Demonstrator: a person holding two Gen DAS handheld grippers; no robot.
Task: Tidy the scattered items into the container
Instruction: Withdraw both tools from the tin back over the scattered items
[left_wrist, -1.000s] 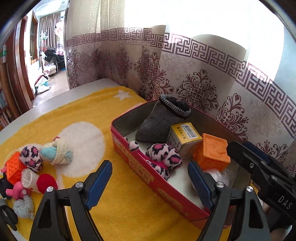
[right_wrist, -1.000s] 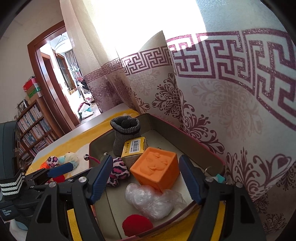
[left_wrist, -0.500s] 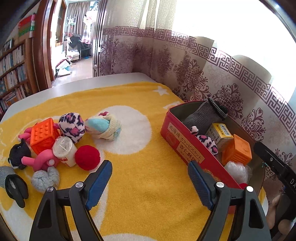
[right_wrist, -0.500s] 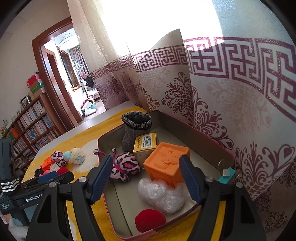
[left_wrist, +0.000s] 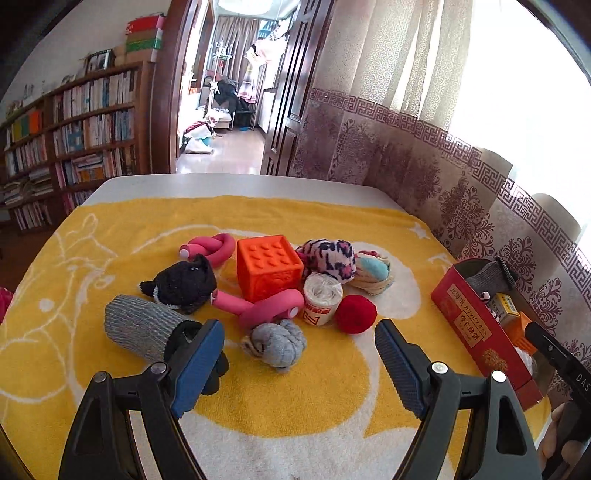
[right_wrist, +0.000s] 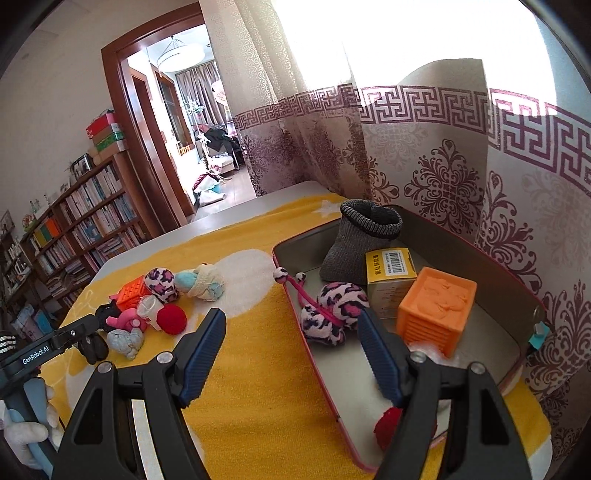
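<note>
A: Ten loose items on the yellow towel, all in one cluster on the table.
B: List?
A: One orange studded rubber cube, one red ball, one white tape roll, two pink foam twist curlers and, one leopard-print fuzzy sock ball, one blue-and-cream sock ball, one black plush toy, one grey knit bundle, one grey ribbed sock with black cuff.
B: Container?
A: One red rectangular tin, right of the cluster by the patterned curtain. Inside: one grey sock, one yellow barcode box, one orange cube, one leopard-print sock ball, one red ball, some clear plastic, mostly hidden.
B: Claws?
A: Left claw wide, nothing between the pads, over the towel near the grey bundle; its left finger covers the ribbed sock's cuff. Right claw wide, empty too, straddling the tin's near rim.
</note>
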